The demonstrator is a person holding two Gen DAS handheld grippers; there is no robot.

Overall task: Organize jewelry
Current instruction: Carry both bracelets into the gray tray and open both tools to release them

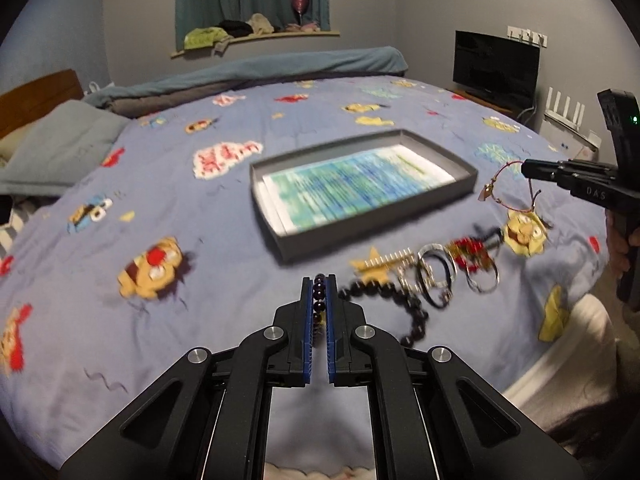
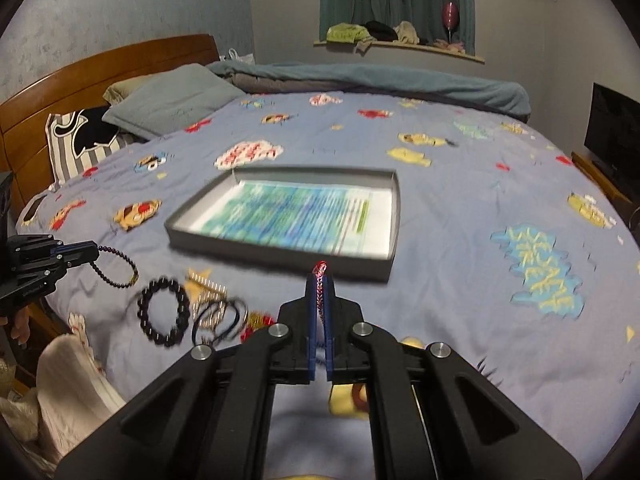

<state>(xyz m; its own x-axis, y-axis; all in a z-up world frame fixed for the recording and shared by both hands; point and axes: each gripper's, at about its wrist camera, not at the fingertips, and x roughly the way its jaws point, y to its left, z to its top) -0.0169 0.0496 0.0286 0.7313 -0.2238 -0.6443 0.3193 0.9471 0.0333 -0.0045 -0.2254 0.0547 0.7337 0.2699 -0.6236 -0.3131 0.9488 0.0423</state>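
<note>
My left gripper is shut on a dark purple bead bracelet, which hangs from it in the right wrist view. My right gripper is shut on a thin red cord bracelet with small charms, seen dangling in the left wrist view. A grey shallow tray with a blue-green printed sheet lies on the bed ahead of both grippers. On the bedspread lie a black bead bracelet, hair ties, a gold comb clip and a red-gold piece.
The bed has a blue cartoon bedspread. Pillows and a wooden headboard are at the far left. A folded teal blanket lies at the far edge. A TV stands at the right. The bed's near edge shows white bedding.
</note>
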